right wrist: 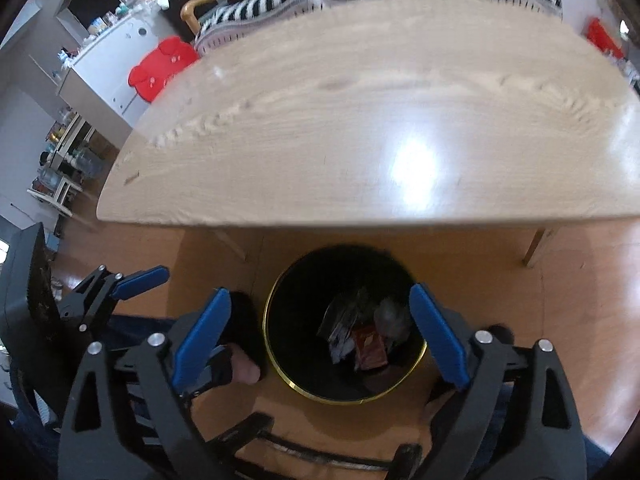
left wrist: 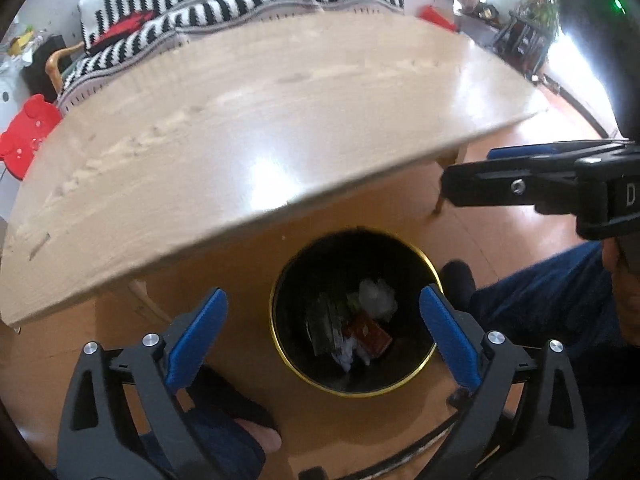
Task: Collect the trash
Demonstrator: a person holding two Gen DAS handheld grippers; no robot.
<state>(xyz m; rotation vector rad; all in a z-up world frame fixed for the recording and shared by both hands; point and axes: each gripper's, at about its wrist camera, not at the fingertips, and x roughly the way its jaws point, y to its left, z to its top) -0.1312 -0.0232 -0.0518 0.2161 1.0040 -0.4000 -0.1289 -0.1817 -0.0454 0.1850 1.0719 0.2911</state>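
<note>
Blue-padded fingers of the left claw [left wrist: 322,334] sit nearest the lens, spread wide with nothing between them. Directly beyond the gap stands a black bin [left wrist: 280,280] with a gold rim, on the orange-brown floor [left wrist: 500,216]. Inside the bin lies the trash [left wrist: 360,328]: a crumpled white wad at 1 o'clock, a red packet at the centre, dark wrappers at 9 o'clock and white scraps at 6 o'clock.

From the left wrist view the right claw [left wrist: 466,178] enters at 3 o'clock; whether it is parted cannot be told from there. Its own camera shows the right claw [right wrist: 320,336] spread wide and holding nothing, also framing the bin [right wrist: 280,300] and the trash [right wrist: 360,340]. The left claw [right wrist: 140,280] appears at 9 o'clock in that view.

The desk [left wrist: 240,120], pale wood with a bright glare patch, fills 12 o'clock, its near edge just above the bin. Behind it lies a striped black-and-white blanket [left wrist: 240,8]. A red stool [left wrist: 28,136] stands at 9 o'clock beside the desk.
</note>
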